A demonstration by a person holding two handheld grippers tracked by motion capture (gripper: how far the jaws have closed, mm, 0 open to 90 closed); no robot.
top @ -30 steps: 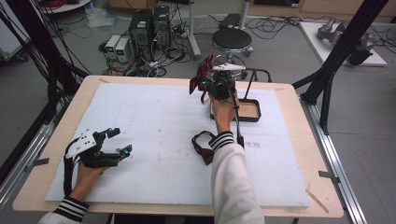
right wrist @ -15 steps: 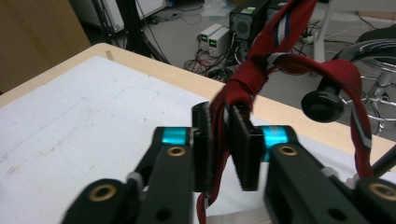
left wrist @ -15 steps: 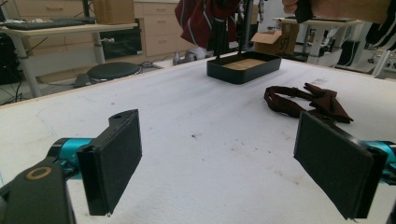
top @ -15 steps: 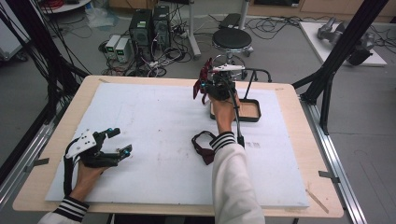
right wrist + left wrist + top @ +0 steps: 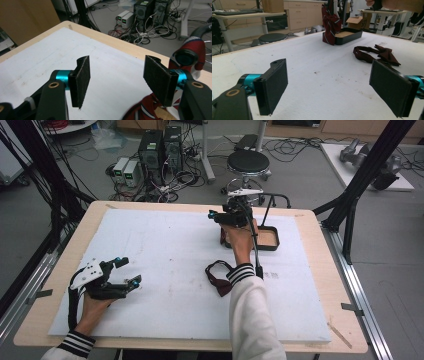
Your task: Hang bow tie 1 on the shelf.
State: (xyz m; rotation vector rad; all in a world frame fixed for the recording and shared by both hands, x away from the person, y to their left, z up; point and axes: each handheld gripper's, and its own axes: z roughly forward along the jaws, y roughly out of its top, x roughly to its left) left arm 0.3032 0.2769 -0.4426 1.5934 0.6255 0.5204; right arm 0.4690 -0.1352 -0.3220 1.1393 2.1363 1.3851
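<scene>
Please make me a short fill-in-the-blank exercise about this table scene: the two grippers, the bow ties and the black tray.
1. The jaws of the left gripper stand ____, with nothing between them.
2. The striped red bow tie hangs over the edge of the black ____.
3. The dark red bow tie lies on the white sheet beside the person's ____ sleeve.
4. The right gripper is held above the table near the tray, and its jaws are ____.

Missing words: open; tray; right; open
</scene>
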